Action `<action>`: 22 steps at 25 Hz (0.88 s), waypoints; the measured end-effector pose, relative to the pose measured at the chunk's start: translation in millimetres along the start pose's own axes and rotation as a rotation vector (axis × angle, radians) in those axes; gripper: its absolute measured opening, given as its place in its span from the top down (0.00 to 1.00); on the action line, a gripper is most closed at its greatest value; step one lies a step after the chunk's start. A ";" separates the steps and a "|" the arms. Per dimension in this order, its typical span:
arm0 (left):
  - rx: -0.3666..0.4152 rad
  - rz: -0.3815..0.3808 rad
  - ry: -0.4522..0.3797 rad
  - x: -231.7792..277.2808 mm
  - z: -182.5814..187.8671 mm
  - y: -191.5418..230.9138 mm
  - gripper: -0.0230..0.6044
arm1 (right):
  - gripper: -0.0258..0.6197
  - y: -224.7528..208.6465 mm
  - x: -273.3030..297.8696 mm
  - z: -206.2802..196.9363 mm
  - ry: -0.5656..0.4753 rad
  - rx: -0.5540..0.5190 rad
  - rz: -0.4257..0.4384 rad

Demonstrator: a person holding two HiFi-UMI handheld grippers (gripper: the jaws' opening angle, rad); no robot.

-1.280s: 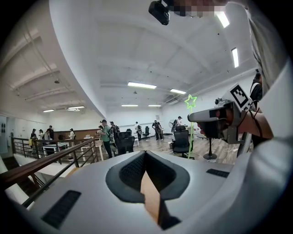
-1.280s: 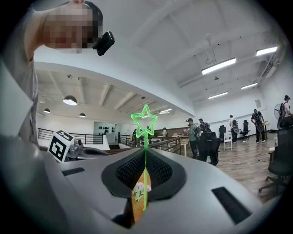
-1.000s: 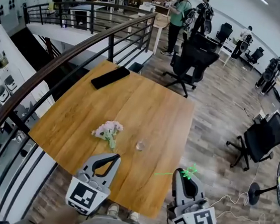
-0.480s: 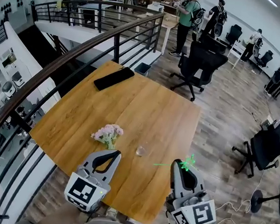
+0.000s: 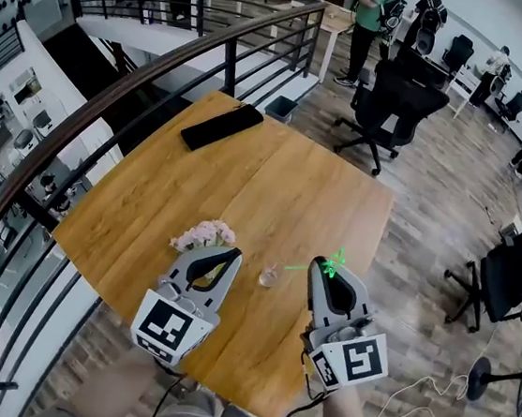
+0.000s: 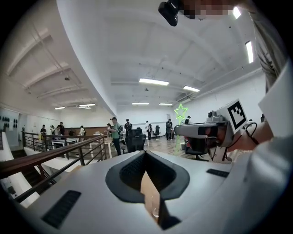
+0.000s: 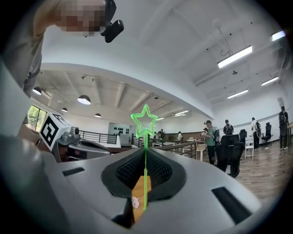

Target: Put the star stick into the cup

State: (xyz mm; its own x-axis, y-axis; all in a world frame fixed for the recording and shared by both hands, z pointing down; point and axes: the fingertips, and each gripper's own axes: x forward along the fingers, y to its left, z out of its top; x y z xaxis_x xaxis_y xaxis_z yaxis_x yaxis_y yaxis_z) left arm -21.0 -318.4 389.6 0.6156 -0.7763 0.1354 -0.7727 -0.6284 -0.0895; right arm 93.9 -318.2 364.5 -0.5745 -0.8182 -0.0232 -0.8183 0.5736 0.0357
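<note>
A thin green star stick (image 5: 332, 263) is pinched in my right gripper (image 5: 328, 267), which is shut on its shaft. In the right gripper view the star (image 7: 145, 120) stands up above the closed jaws. A small clear glass cup (image 5: 269, 276) stands on the wooden table (image 5: 273, 185), just left of the right gripper and a little below the stick's free end. My left gripper (image 5: 233, 254) is shut and empty, just left of the cup. In the left gripper view the cup (image 6: 156, 211) shows below the jaws.
A bunch of pink flowers (image 5: 203, 235) lies by the left gripper's tip. A black flat case (image 5: 222, 127) rests at the table's far corner. A dark railing (image 5: 113, 109) runs along the table's left side. Office chairs (image 5: 399, 102) and people stand beyond the table.
Both grippers have moved forward over the table's near edge. The right gripper has carried the star stick left, close to the cup. The left gripper now sits beside the flowers.
</note>
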 end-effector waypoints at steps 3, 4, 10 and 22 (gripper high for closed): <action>-0.014 -0.012 0.024 12.0 -20.3 0.4 0.94 | 0.91 -3.6 13.5 -30.7 0.042 -0.013 0.004; -0.020 -0.016 0.034 15.2 -27.6 0.2 0.94 | 0.91 -4.1 17.1 -41.1 0.057 -0.015 0.007; -0.056 -0.041 0.122 28.9 -79.6 -1.4 0.94 | 0.91 -2.9 30.1 -97.4 0.125 -0.004 0.010; -0.145 -0.087 0.261 38.8 -156.7 -13.7 0.94 | 0.91 -4.7 38.0 -186.8 0.248 0.079 -0.032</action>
State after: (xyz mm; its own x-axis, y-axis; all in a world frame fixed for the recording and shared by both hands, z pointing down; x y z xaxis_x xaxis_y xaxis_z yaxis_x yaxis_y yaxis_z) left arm -10.7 -332.2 550.7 0.6342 -0.6692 0.3872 -0.7445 -0.6636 0.0725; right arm 78.9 -359.3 550.2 -0.5346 -0.8152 0.2228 -0.8405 0.5403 -0.0398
